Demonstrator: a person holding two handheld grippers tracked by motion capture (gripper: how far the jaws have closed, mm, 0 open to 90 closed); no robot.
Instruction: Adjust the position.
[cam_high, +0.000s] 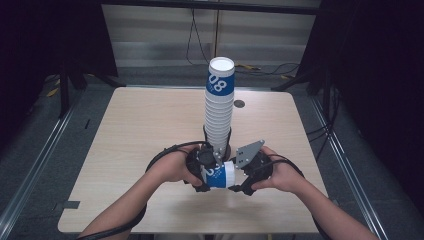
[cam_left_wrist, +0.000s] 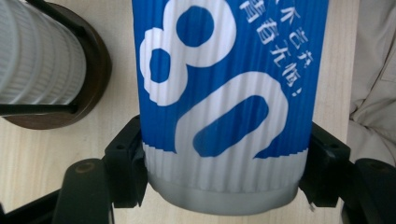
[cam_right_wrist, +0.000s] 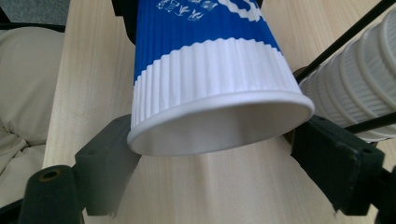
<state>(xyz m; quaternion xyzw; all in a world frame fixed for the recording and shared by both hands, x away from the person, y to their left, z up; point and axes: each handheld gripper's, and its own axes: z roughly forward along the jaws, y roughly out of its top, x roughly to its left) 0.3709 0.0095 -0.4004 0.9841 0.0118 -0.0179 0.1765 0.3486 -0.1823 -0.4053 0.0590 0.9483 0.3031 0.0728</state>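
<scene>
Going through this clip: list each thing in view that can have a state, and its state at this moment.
Blue-and-white paper cup: lying sideways above the table, held between both grippers.
Left hand-held gripper: shut on the cup's base end.
Right hand-held gripper: jaws flank the cup's open rim; the left one touches it, a gap shows at the other.
Stack of cups: upright, nested in a dark holder.
Table: bare wood.

A blue-and-white ribbed paper cup (cam_high: 220, 175) lies sideways above the counter (cam_high: 135, 130), near the tall cup stack (cam_high: 219, 112).
</scene>
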